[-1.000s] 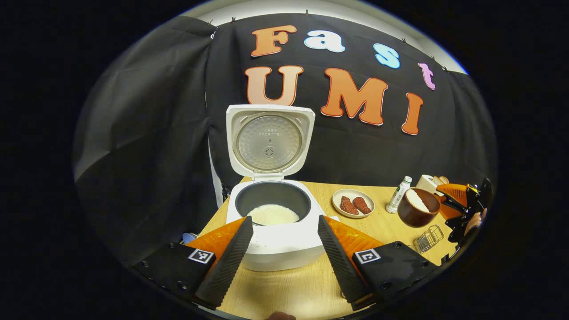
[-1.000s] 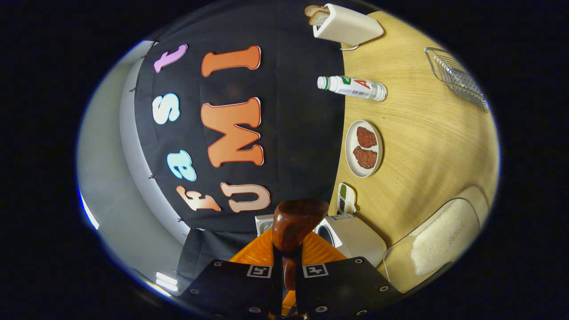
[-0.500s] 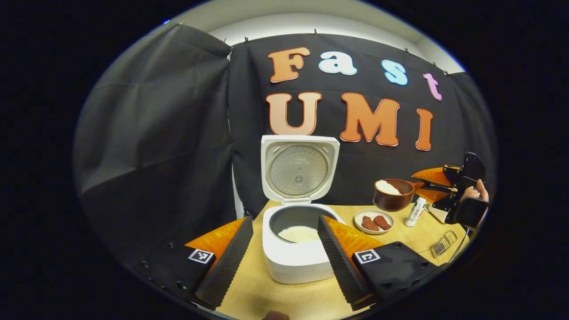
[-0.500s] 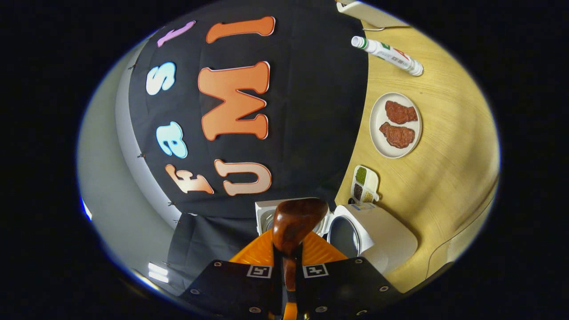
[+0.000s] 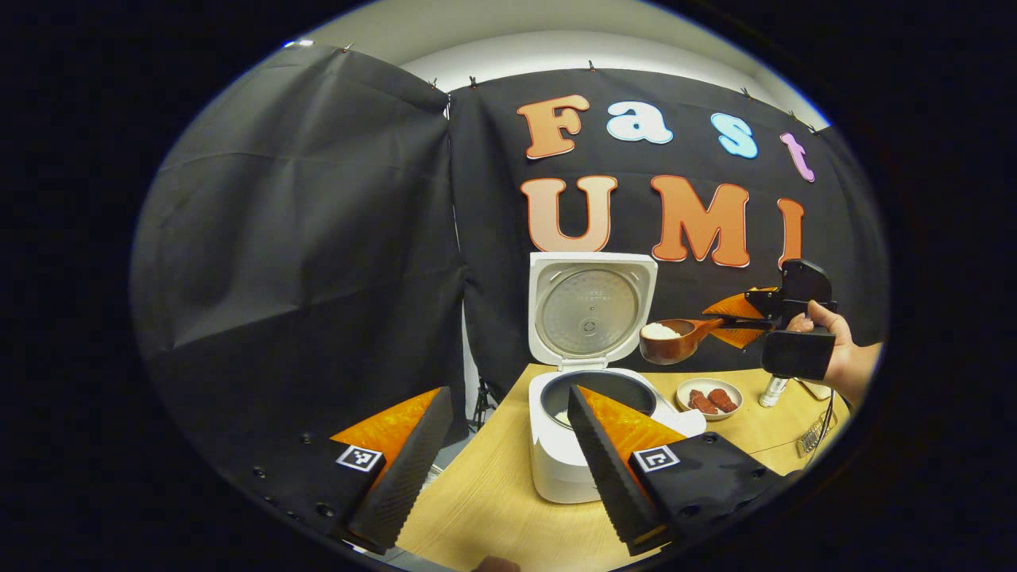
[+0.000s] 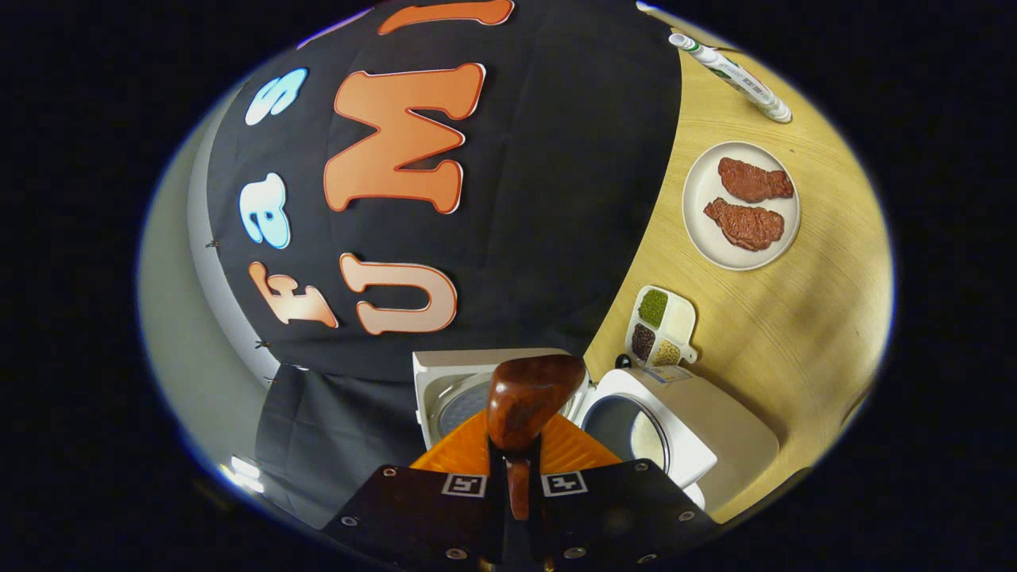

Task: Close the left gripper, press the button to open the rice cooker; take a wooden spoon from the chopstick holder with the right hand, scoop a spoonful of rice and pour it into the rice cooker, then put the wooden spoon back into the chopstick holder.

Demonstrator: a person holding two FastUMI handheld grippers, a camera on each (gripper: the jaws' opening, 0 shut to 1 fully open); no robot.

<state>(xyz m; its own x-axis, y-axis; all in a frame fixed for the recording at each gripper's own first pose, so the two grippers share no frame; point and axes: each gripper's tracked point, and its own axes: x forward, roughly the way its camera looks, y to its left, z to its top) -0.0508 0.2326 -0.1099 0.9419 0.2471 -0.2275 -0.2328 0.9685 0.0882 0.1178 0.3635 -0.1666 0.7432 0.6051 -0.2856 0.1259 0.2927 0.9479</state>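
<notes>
My right tongs [image 6: 515, 477] gripped the spoon [image 5: 671, 340], loaded with rice, in the air just right of the cooker [image 5: 584, 429], which stood open by the table's [image 5: 493, 508] left edge. My left tongs [image 5: 508, 465] hung released.

meat plate [image 6: 742, 206], bottle [image 6: 731, 77], sectioned dish [image 6: 662, 326]

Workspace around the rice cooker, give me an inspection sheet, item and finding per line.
Surface: wooden table, bare between items.
Job's things: rice cooker lid up, rice inside; wooden spoon loaded with rice, held in the air beside the lid.
Clutter: plate of meat, bottle, divided dish, wire rack.
Grippers: right gripper shut on the spoon handle; left gripper open.
Cables: nothing seen.
Surroundings: black cloth wall.
</notes>
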